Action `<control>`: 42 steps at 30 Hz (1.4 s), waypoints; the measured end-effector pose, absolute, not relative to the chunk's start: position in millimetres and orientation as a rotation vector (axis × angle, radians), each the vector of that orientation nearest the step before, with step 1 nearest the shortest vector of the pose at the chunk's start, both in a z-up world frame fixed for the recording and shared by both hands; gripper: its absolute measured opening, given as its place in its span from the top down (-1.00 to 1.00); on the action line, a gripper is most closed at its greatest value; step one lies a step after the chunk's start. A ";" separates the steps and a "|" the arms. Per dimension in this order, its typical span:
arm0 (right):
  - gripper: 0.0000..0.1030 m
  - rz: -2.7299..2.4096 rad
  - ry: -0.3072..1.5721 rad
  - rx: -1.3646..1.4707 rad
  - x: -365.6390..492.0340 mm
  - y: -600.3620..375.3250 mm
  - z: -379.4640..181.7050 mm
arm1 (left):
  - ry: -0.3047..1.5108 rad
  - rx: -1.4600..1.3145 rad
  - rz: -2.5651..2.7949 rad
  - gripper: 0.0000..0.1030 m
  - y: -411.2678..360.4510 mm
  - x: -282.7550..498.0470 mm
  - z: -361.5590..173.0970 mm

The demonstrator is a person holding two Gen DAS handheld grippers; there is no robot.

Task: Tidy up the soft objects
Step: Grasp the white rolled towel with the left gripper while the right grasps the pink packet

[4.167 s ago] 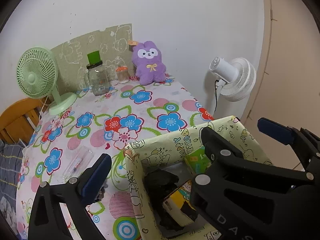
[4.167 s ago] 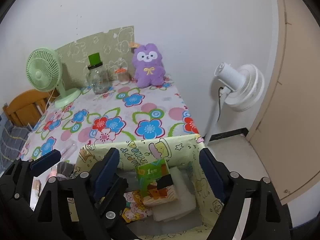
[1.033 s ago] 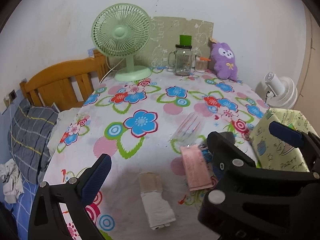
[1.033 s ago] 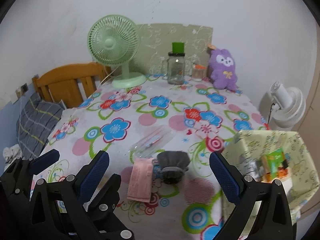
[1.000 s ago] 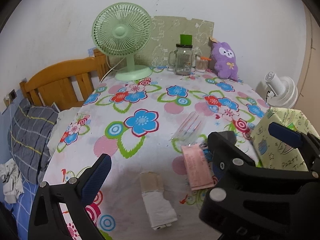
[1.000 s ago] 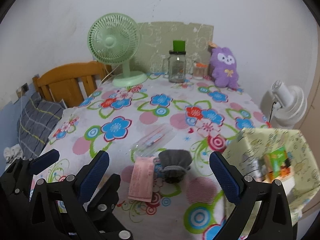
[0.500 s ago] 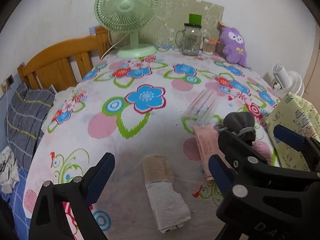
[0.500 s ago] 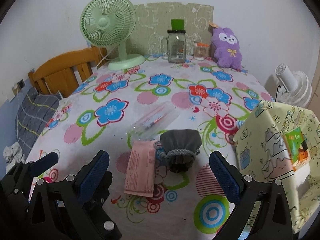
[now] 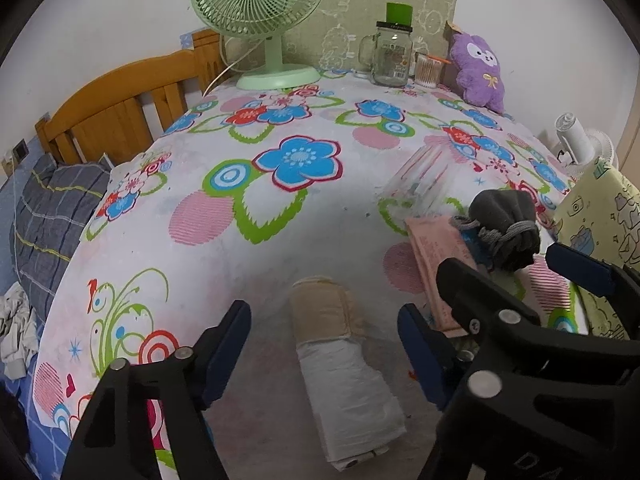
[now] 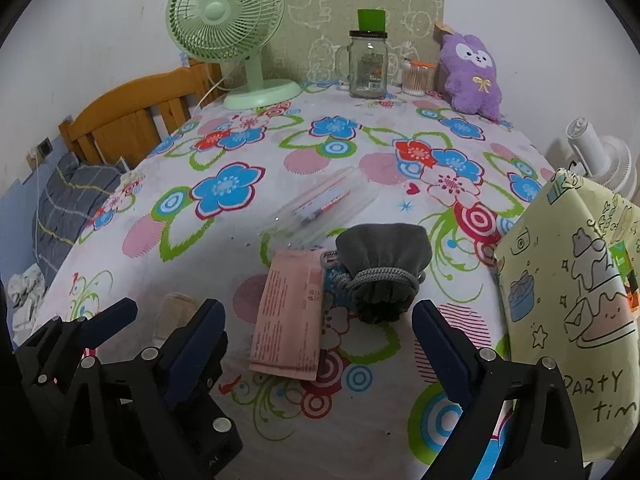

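Note:
A rolled cloth (image 9: pixel 340 360), beige at one end and white at the other, lies on the flowered tablecloth between the fingers of my left gripper (image 9: pixel 324 344). Its jaws are closing, and the pads stand clear of the roll on both sides. My right gripper (image 10: pixel 320 336) hovers low over a pink packet (image 10: pixel 288 312) and a grey drawstring pouch (image 10: pixel 380 272). Its jaws are closing slightly and hold nothing. A yellow cartoon-print fabric box (image 10: pixel 560 280) stands at the table's right edge. A purple plush (image 10: pixel 472 76) sits at the back.
A clear plastic packet (image 10: pixel 320 208) lies just beyond the pouch. At the back stand a green fan (image 10: pixel 240 40), a glass jar (image 10: pixel 368 64) and a small swab jar (image 10: pixel 416 78). A wooden headboard (image 10: pixel 132 116) and a grey pillow are on the left, a white fan (image 10: pixel 596 156) on the right.
Both grippers have sunk toward the table and tilted down. The left jaws have narrowed around the rolled cloth. The right jaws have narrowed a little.

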State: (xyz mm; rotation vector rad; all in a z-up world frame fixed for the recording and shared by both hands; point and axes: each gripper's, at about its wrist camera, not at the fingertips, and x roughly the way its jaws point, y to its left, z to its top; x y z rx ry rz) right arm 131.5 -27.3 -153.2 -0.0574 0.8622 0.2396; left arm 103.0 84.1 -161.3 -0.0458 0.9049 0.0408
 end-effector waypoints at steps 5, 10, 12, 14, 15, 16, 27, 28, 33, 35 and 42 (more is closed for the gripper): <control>-0.81 0.251 0.875 -0.057 131.4 -25.4 -157.8 | 0.887 -0.043 0.045 -0.03 85.5 101.4 -163.1; -0.76 0.256 0.889 -0.048 132.5 -25.1 -160.9 | 0.878 -0.047 0.037 0.26 85.9 102.5 -162.4; -0.74 0.258 0.892 -0.049 133.7 -24.3 -161.5 | 0.876 -0.044 0.032 0.34 85.6 103.4 -162.3; -0.70 0.260 0.897 -0.049 134.9 -22.9 -162.5 | 0.876 -0.041 0.025 0.38 85.0 103.7 -162.0; -0.69 0.262 0.897 -0.047 135.4 -22.5 -162.7 | 0.876 -0.038 0.022 0.41 84.5 104.0 -161.8; -0.66 0.264 0.899 -0.044 136.0 -22.1 -162.9 | 0.876 -0.035 0.019 0.42 83.8 104.6 -161.7; -0.51 0.282 0.925 -0.020 147.7 -14.2 -166.9 | 0.867 -0.025 0.031 0.42 86.0 112.5 -161.7; -0.49 0.281 0.924 -0.021 149.2 -13.0 -166.9 | 0.866 -0.027 0.031 0.43 86.8 113.4 -161.8; -0.37 0.266 0.935 0.000 156.0 -13.8 -169.0 | 0.864 -0.035 0.038 0.42 91.1 119.0 -162.4; -0.37 0.263 0.937 0.000 157.9 -13.4 -169.6 | 0.858 -0.031 0.038 0.42 91.7 119.9 -162.8; -0.17 0.240 0.948 0.004 162.3 -13.4 -174.0 | 0.850 -0.033 0.037 0.39 92.7 118.5 -164.1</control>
